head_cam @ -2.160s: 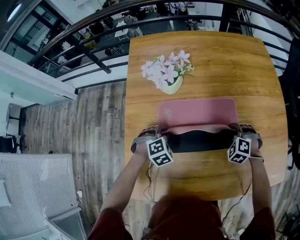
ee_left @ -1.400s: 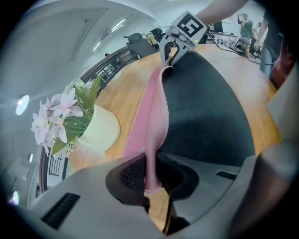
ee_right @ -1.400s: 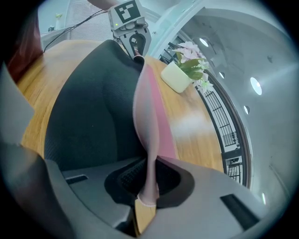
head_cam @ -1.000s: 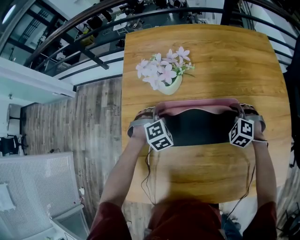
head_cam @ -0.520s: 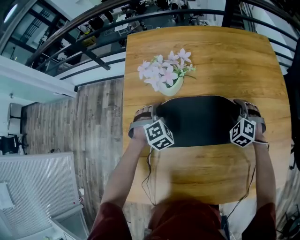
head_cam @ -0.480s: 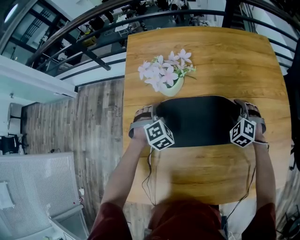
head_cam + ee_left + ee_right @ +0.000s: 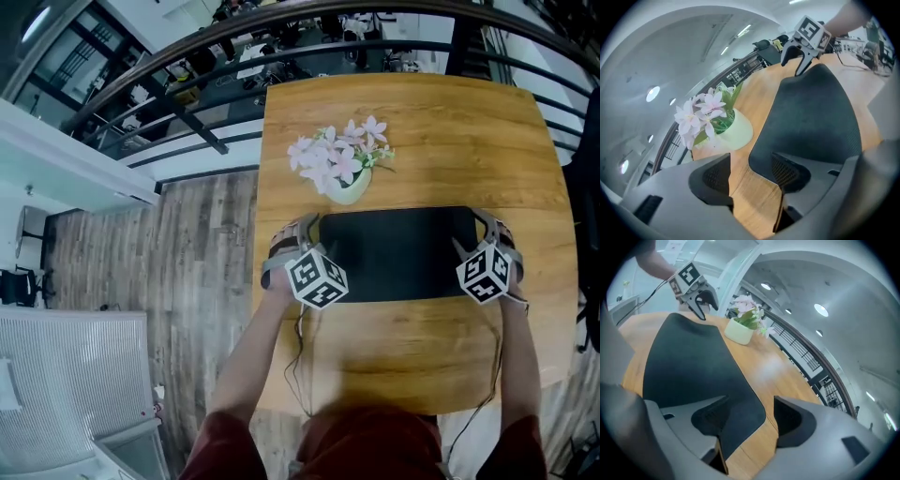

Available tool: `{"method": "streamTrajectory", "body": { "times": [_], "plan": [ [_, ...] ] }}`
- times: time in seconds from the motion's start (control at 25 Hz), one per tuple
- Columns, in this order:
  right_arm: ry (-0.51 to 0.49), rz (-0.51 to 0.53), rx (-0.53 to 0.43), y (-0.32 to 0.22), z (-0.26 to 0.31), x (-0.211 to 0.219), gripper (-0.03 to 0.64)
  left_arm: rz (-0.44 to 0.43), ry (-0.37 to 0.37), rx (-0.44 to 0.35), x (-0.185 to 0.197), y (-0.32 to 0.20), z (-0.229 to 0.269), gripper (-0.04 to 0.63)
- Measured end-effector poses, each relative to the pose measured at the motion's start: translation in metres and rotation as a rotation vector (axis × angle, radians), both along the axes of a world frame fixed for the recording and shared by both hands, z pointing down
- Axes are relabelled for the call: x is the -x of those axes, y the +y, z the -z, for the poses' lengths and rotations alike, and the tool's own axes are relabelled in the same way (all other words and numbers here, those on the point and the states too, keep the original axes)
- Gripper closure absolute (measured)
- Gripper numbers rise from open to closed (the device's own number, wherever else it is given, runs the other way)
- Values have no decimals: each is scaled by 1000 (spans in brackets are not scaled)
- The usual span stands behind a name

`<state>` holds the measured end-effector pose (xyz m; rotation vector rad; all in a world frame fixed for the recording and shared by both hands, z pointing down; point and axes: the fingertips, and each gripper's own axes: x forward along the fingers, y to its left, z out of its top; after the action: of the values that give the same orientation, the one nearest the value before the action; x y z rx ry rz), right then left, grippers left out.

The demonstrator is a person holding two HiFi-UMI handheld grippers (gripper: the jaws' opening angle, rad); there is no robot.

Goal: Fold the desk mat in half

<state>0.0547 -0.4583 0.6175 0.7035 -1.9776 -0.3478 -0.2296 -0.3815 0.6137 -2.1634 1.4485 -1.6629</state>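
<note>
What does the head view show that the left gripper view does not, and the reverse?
Only the head view: the person's arms, the plank floor, the whole outline of the black mat. Only the left gripper view: the jaws of the left gripper, apart, just opened, bare table between them; ceiling lights. Both: the mat, the flower pot, the table, the right gripper, jaws also just opened, gripping nothing.

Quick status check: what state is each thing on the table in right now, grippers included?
Desk mat: folded in half, black side up, flat on the table.
Left gripper: open, fingers just opened, mat corner beneath, not gripped.
Right gripper: open, fingers just opened, mat corner beneath, not gripped.
Flower vase: upright, beside the mat's far edge.
</note>
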Motion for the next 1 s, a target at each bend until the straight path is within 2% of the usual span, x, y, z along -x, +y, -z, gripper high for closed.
{"method": "streamTrajectory", "body": {
  "times": [0.16,0.28,0.64,0.8,1.0],
  "plan": [
    [-160,-93,23,15,23,4,321,105,191,-25,-6,13,15,307],
    [-254,-141,35,31,38,6,321,163,295,-58,-12,26,27,307],
    [-518,-233,41,88,91,16,322,327,534,-195,-24,73,71,308],
    [-641,-261,23,118,124,16,322,332,601,-267,-34,99,103,308],
    [-776,-287,-60,150,169,13,325,355,671,-381,-37,123,145,327]
  ]
}}
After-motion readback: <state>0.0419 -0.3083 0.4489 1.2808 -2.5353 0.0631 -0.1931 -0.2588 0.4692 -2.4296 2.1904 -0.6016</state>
